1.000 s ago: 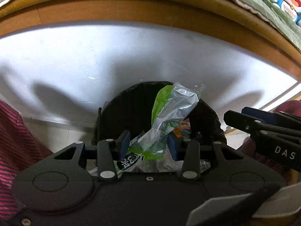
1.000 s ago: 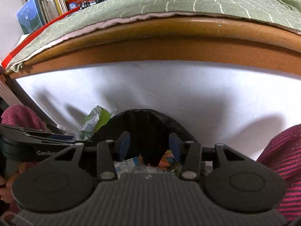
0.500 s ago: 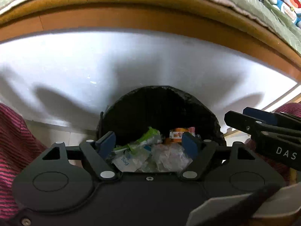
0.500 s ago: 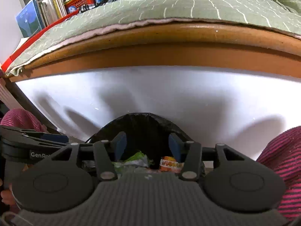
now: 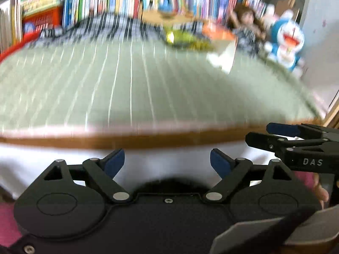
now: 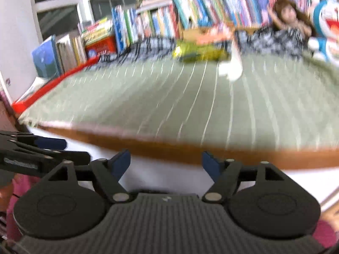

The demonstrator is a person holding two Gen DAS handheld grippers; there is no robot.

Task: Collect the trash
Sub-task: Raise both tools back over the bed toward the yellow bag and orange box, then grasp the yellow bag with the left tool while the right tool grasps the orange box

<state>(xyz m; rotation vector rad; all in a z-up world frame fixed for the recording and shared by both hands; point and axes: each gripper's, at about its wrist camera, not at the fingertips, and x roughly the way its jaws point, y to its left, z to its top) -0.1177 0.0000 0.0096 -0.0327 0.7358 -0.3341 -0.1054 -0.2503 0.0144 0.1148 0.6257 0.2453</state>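
Observation:
Motion blurs both views. My left gripper is held above the table's wooden edge, its jaws opening wide with nothing between the blue pads. My right gripper is beside it, jaws also opening and empty; it shows in the left wrist view at the right. The left gripper shows at the left of the right wrist view. Only the dark rim of the black trash bin peeks over the gripper body. On the far side of the green cloth lie a yellow-green wrapper and a white scrap of paper.
A green striped cloth covers the table, with a white panel below its edge. Rows of books, a doll and a blue plush toy line the back. A red rail runs along the left. A pink sleeve is at the right.
The left gripper let go of a green and clear wrapper, which dropped into the black bin. Both grippers opened wide and rose, so the tabletop now fills both views.

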